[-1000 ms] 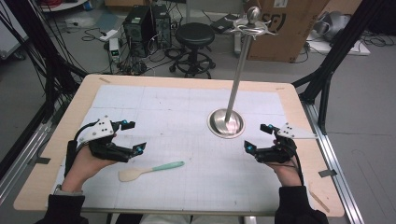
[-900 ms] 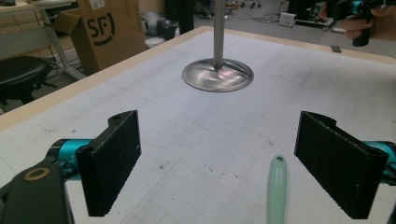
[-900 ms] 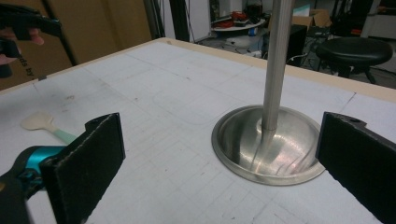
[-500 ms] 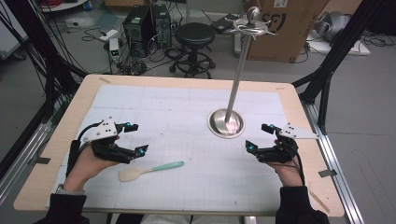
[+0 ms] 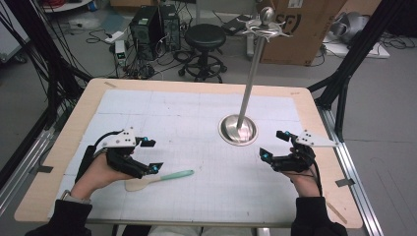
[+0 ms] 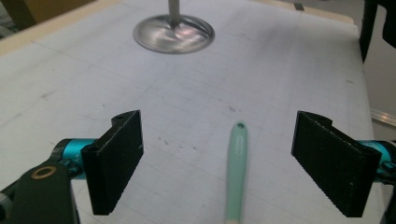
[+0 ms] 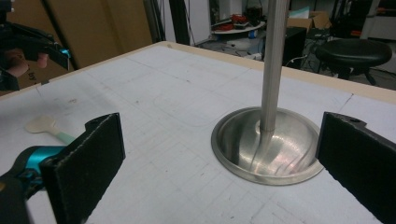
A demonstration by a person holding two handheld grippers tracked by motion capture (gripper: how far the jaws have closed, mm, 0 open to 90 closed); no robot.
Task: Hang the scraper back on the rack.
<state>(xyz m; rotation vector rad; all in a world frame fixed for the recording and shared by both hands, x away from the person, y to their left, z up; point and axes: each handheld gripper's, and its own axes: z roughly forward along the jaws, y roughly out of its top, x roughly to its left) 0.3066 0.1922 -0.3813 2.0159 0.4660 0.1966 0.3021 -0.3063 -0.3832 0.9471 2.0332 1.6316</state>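
Observation:
A spatula with a mint-green handle (image 5: 172, 175) and a cream blade (image 5: 134, 185) lies on the white mat at the front left. My left gripper (image 5: 150, 155) stands open over its blade end, and in the left gripper view the handle (image 6: 235, 163) runs up between the two wide-apart jaws. A steel stand (image 5: 238, 129) with a round base and a tall pole rises right of centre. My right gripper (image 5: 273, 143) is open just right of that base, with the base (image 7: 266, 144) between its jaws farther off.
The white gridded mat (image 5: 196, 118) covers most of the wooden table (image 5: 88, 103). The pole carries hooks at its top (image 5: 266, 27). Beyond the table stand a black stool (image 5: 205, 37), computer cases and a cardboard box.
My left gripper has moved right and forward, coming over the spatula's blade end. The right gripper has stayed put.

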